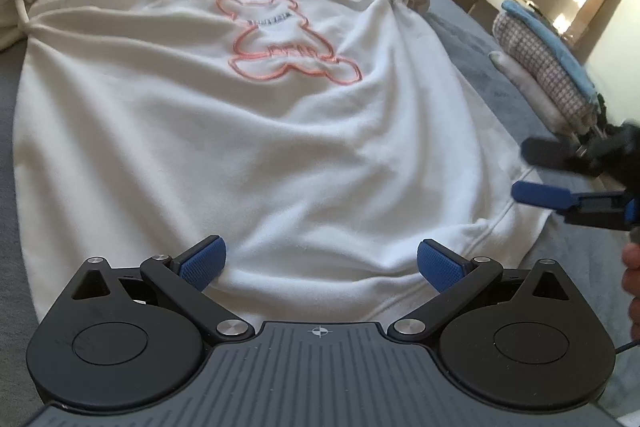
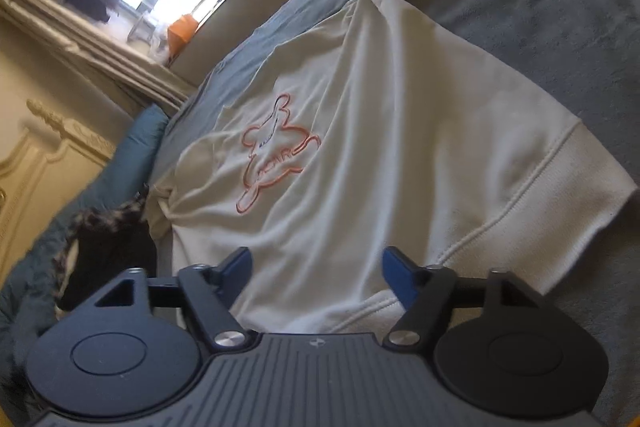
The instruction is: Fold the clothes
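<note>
— While both tools hover, where does the white sweatshirt [image 1: 224,147] lie?
— Spread flat on the grey-blue bed [image 1: 472,39], bear print up.
— Left gripper [image 1: 320,263]?
— Fingers spread wide over the hem, grasping nothing.
— Right gripper [image 2: 316,271]?
— Parted above the ribbed hem, empty.

White sweatshirt [image 1: 224,147] spread face-up on a blue-grey bed, rumpled with long creases. Orange outlined bear on the chest. Ribbed hem nearest both cameras; one sleeve bunched at the far edge.
</note>
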